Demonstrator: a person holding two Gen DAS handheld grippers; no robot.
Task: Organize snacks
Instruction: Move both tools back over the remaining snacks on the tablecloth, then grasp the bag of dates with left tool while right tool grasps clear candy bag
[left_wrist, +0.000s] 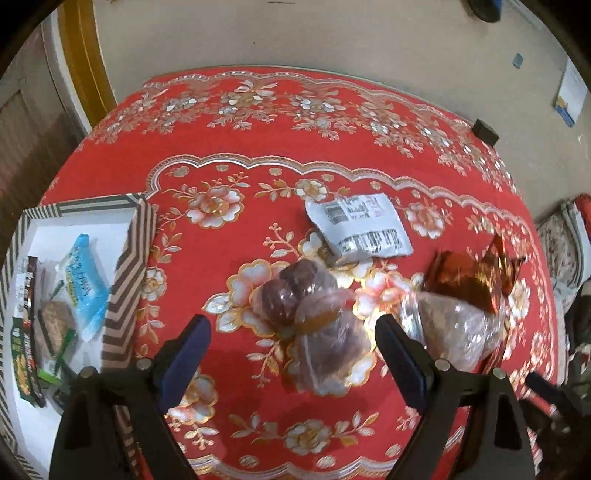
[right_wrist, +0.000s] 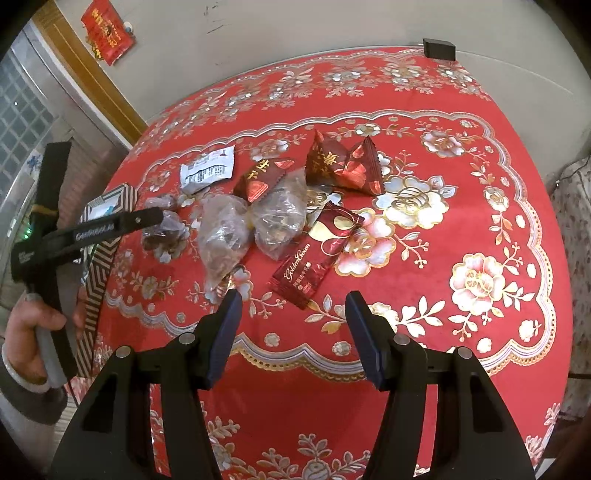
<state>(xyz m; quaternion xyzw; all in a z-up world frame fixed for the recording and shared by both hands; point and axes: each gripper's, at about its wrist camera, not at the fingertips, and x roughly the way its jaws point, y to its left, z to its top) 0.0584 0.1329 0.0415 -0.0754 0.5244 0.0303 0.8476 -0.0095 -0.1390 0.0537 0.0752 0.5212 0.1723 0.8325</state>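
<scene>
My left gripper (left_wrist: 291, 328) is open and hangs over a clear bag of dark brown snacks (left_wrist: 306, 314) that lies on the red flowered tablecloth between its fingers, untouched. A white packet (left_wrist: 360, 229) lies just beyond it, with a second clear bag (left_wrist: 454, 325) and red-gold wrappers (left_wrist: 472, 277) to the right. My right gripper (right_wrist: 293, 301) is open with nothing between its fingers, just short of a dark red stick packet (right_wrist: 306, 273). Beyond that lie the clear bags (right_wrist: 251, 225), red triangular wrappers (right_wrist: 343, 162) and the white packet (right_wrist: 208, 170).
A striped box (left_wrist: 129, 266) at the left holds a blue packet (left_wrist: 83, 280) and several other snacks. A hand (right_wrist: 37, 321) holds the left gripper beside that box (right_wrist: 99, 258). A small black block (right_wrist: 439, 48) sits on the table's far edge. A wall stands behind.
</scene>
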